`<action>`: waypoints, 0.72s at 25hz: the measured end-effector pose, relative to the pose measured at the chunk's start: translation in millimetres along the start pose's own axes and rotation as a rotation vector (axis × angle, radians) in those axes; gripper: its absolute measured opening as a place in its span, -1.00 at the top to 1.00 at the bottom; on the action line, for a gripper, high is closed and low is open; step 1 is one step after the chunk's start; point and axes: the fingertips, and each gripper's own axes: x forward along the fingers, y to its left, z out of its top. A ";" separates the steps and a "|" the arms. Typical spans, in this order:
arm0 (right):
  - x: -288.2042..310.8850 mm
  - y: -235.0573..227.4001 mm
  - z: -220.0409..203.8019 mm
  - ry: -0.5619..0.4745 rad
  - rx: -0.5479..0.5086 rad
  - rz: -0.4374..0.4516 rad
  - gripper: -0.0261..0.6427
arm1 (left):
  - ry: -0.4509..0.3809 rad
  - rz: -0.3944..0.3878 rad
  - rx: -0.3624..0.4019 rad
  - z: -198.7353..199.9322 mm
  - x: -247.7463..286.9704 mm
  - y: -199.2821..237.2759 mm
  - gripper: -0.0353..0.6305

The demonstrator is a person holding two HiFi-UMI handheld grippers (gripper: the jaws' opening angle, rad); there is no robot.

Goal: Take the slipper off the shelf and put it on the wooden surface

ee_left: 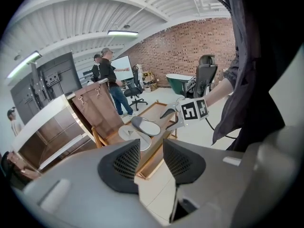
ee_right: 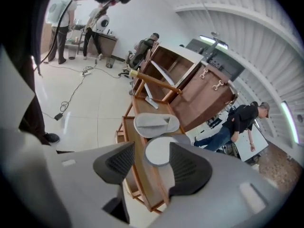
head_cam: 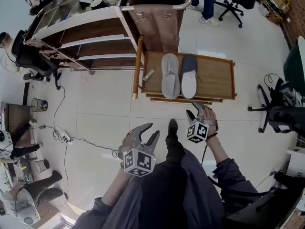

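Observation:
Two slippers lie side by side on the low wooden surface (head_cam: 214,75): a light grey slipper (head_cam: 170,75) and a darker grey slipper (head_cam: 189,74). My right gripper (head_cam: 193,109) hovers just in front of that surface, open, with nothing between its fingers. In the right gripper view, the right gripper (ee_right: 151,160) frames the darker slipper's pale heel (ee_right: 160,151), with the light grey slipper (ee_right: 156,124) beyond it. My left gripper (head_cam: 151,129) is held low over the floor, also open and empty. The left gripper view shows the left gripper (ee_left: 151,151) pointing toward both slippers (ee_left: 142,127).
The wooden shelf unit (head_cam: 81,37) stands at the upper left, with a brown panel (head_cam: 159,13) beside it. A small grey object (head_cam: 148,74) lies on the wooden surface's left end. A cable and power strip (head_cam: 64,136) cross the floor. Office chairs (head_cam: 276,111) stand at the right; people stand behind.

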 end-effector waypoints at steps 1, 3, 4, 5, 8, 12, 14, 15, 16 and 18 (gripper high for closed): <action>-17.2 7.3 10.0 -0.004 0.017 -0.019 0.26 | -0.012 -0.004 0.008 -7.5 -10.6 -7.9 0.39; -53.6 27.4 31.1 -0.017 0.044 -0.058 0.35 | -0.037 -0.013 0.026 -25.9 -35.8 -28.0 0.39; -72.6 39.3 40.9 -0.022 0.058 -0.077 0.39 | -0.050 -0.018 0.035 -35.9 -50.2 -40.2 0.39; -91.9 52.5 49.7 -0.025 0.074 -0.094 0.42 | -0.063 -0.025 0.043 -46.3 -65.5 -53.6 0.39; -150.2 97.5 74.8 -0.024 0.131 -0.121 0.61 | -0.081 -0.047 0.059 -81.7 -114.0 -95.2 0.39; -225.5 151.2 111.3 -0.058 0.198 -0.143 0.92 | -0.077 -0.078 0.051 -123.8 -169.7 -141.0 0.39; -255.1 169.7 124.0 -0.063 0.203 -0.168 0.92 | -0.084 -0.084 0.043 -136.9 -189.2 -155.6 0.39; -267.8 177.1 129.3 -0.064 0.206 -0.181 0.92 | -0.089 -0.086 0.041 -141.9 -197.2 -160.9 0.39; -279.6 184.1 134.2 -0.064 0.213 -0.194 0.92 | -0.093 -0.086 0.041 -146.2 -204.5 -165.4 0.39; -299.7 195.4 141.7 -0.064 0.231 -0.214 0.92 | -0.098 -0.084 0.049 -152.1 -216.0 -172.1 0.39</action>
